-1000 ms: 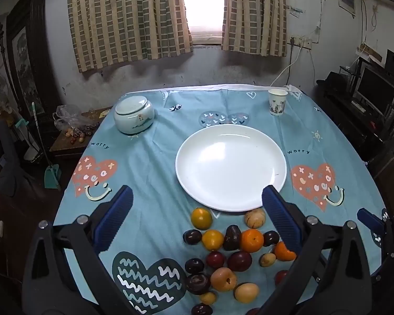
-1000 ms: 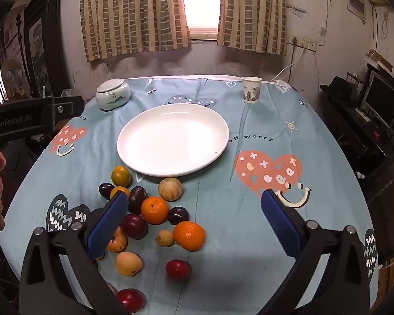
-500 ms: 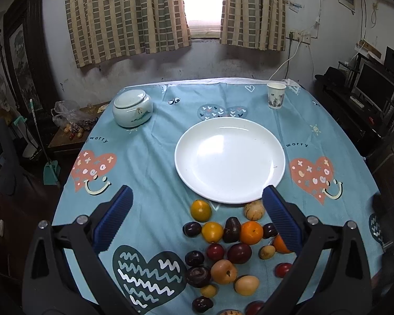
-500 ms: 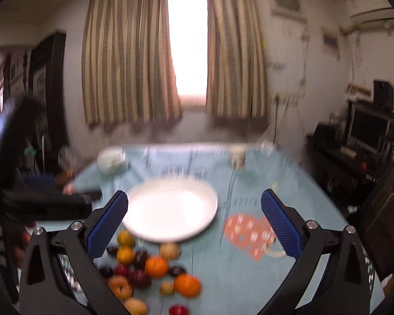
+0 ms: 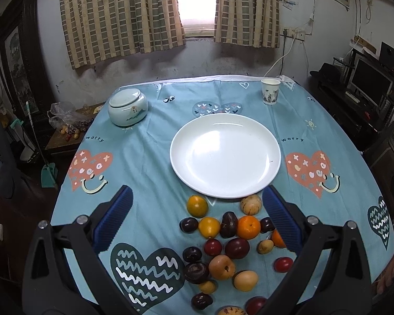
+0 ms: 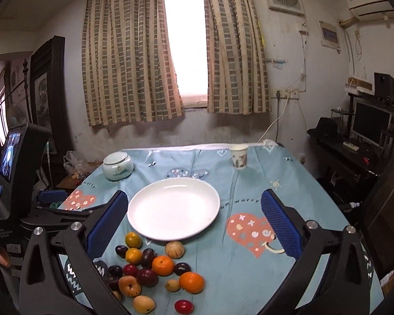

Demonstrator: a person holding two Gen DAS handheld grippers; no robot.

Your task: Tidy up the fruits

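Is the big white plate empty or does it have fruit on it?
Empty. The white plate shows only bare white surface; the fruits all lie on the tablecloth beside it.

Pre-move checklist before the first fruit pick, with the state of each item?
1. Left gripper open, nothing held: ok.
2. Right gripper open, nothing held: ok.
3. Round white ceramic plate has no fruit on it: ok.
4. Pile of loose mixed fruits lies on the blue patterned tablecloth on the plate's near side: ok.
5. Orange tangerine at the pile's edge, no gripper fingers near it: ok.
6. Fruit count: cannot tell, some cut off at the frame edge.
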